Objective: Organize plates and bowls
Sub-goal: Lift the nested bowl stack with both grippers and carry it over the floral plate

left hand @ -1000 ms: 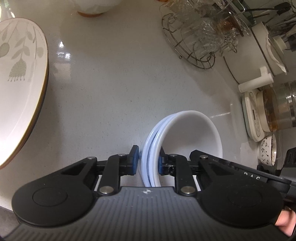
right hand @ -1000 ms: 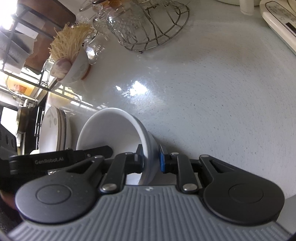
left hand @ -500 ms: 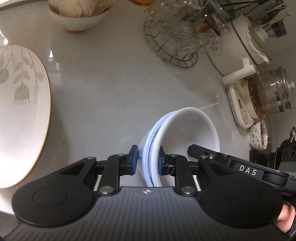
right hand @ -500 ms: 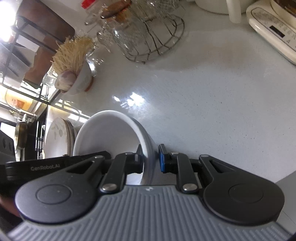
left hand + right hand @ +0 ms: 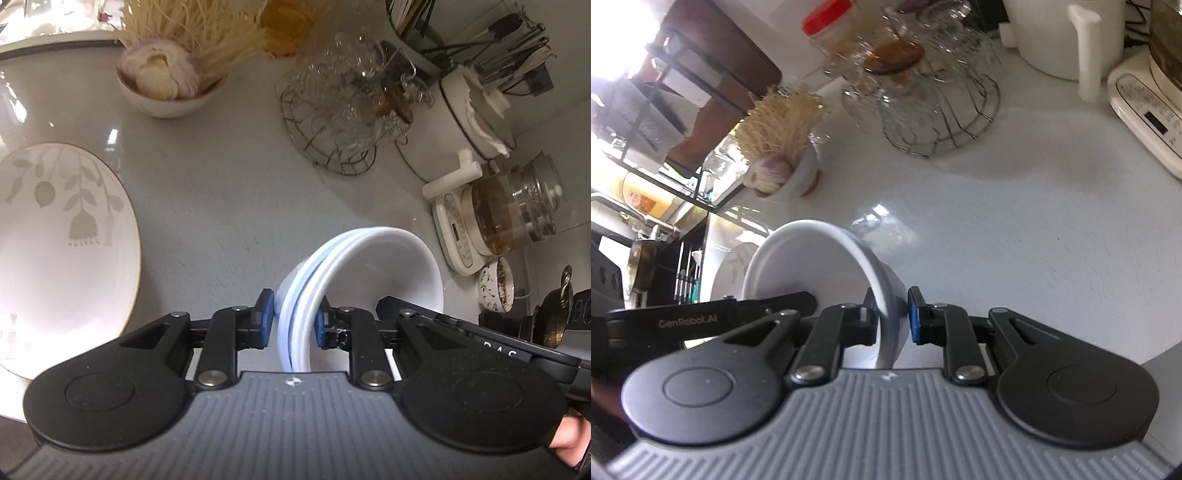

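Three nested bowls [image 5: 354, 273] (left view only), one bowl [image 5: 827, 266] right.

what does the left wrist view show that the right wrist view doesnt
Only the left wrist view shows the full leaf-patterned plate, the utensil holder and a small patterned cup. Only the right wrist view shows the red-lidded jar and a dark rack. Both show the stacked white bowls, pinched at opposite rims by the left gripper and right gripper, plus the wire basket and garlic bowl.
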Demonstrator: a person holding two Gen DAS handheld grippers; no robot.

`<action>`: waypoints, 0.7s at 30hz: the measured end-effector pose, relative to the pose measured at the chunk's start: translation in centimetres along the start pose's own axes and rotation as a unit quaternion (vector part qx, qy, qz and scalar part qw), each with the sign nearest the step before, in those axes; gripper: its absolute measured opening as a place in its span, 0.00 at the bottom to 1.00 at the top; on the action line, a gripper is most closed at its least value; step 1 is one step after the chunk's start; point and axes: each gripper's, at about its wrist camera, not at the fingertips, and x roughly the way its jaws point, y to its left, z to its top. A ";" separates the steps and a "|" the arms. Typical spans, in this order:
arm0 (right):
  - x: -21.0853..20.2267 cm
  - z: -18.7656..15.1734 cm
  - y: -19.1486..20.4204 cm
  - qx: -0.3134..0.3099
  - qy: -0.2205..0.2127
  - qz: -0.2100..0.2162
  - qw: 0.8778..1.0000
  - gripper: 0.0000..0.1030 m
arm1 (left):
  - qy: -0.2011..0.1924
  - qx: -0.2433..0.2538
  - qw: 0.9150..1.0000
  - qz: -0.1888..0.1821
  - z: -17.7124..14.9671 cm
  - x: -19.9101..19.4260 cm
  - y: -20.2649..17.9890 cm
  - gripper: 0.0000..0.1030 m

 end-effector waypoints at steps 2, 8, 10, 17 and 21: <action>-0.3 0.1 0.7 -0.008 -0.003 0.003 1.000 0.19 | -0.006 -0.004 1.000 -0.001 -0.1 -0.8 0.3 0.24; -0.3 0.4 3.3 -0.033 -0.003 0.004 0.999 0.20 | -0.025 -0.005 1.000 0.006 0.4 -2.5 0.9 0.24; -0.1 0.6 3.9 -0.035 -0.003 0.009 0.999 0.20 | -0.033 -0.003 0.999 0.012 0.6 -3.2 1.1 0.24; 1.2 1.0 6.9 -0.064 0.004 0.028 0.998 0.20 | -0.059 -0.026 0.998 0.025 0.6 -5.4 3.6 0.25; 2.6 1.0 9.2 -0.087 0.016 0.039 0.995 0.20 | -0.075 -0.053 0.995 0.032 0.1 -6.7 6.0 0.24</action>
